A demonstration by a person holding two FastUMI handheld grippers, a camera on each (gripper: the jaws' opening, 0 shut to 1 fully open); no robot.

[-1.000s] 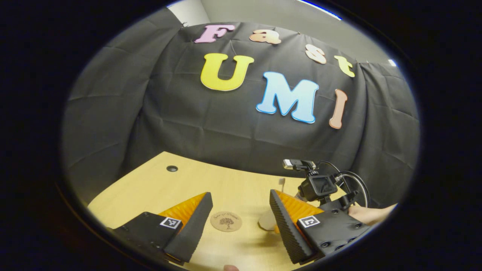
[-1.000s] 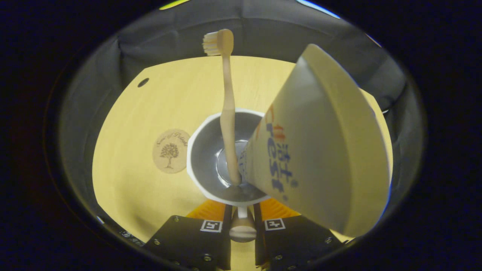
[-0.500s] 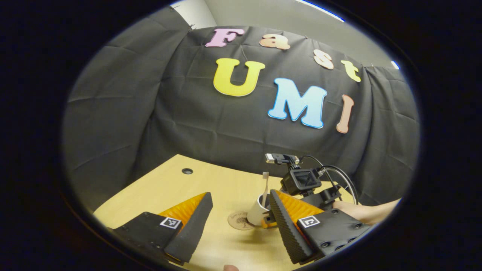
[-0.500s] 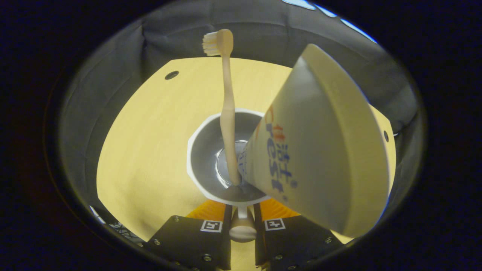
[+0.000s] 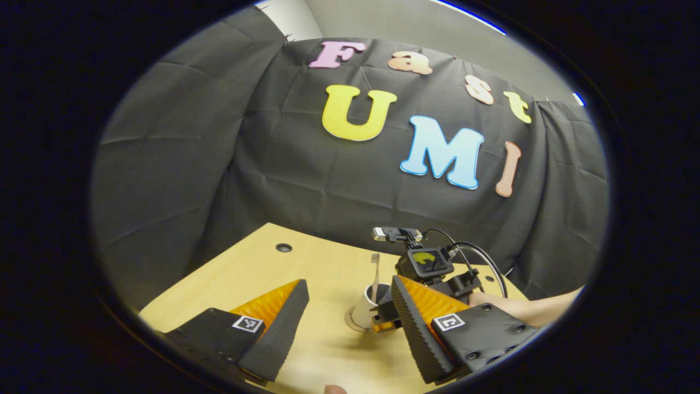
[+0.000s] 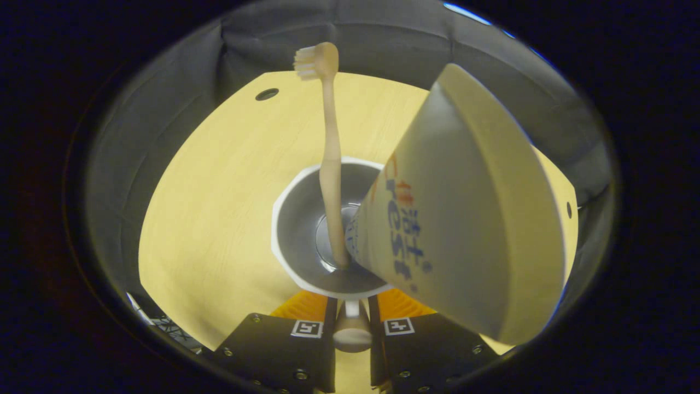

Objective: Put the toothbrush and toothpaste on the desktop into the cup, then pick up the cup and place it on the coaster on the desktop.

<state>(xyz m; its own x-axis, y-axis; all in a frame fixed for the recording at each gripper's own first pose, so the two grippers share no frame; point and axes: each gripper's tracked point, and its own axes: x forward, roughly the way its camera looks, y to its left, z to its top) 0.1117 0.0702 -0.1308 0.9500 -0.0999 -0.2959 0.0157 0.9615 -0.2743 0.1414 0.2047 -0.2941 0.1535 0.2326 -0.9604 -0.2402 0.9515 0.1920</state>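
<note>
A white cup (image 6: 284,219) seen from above holds a wooden toothbrush (image 6: 328,153) standing upright and a large toothpaste tube (image 6: 465,219) leaning right. My right gripper (image 6: 351,309) is shut on the cup's handle (image 6: 351,328). In the left gripper view the cup (image 5: 362,313) sits over the round cork coaster (image 5: 350,322), of which only the left edge shows; whether they touch I cannot tell. The toothbrush (image 5: 375,273) sticks up out of it, and the right gripper (image 5: 383,320) holds the cup from the right. My left gripper (image 5: 348,285) stands open and empty, nearer the front.
The light wooden table (image 5: 306,273) has a small round cable hole (image 5: 283,247) near its far left corner. A person's hand (image 5: 525,307) holds the right gripper from the right. The black cloth wall closes the back of the table.
The right gripper has carried the cup with toothbrush and toothpaste leftward until it covers the coaster, which dropped out of the right gripper view. The left gripper stayed open.
</note>
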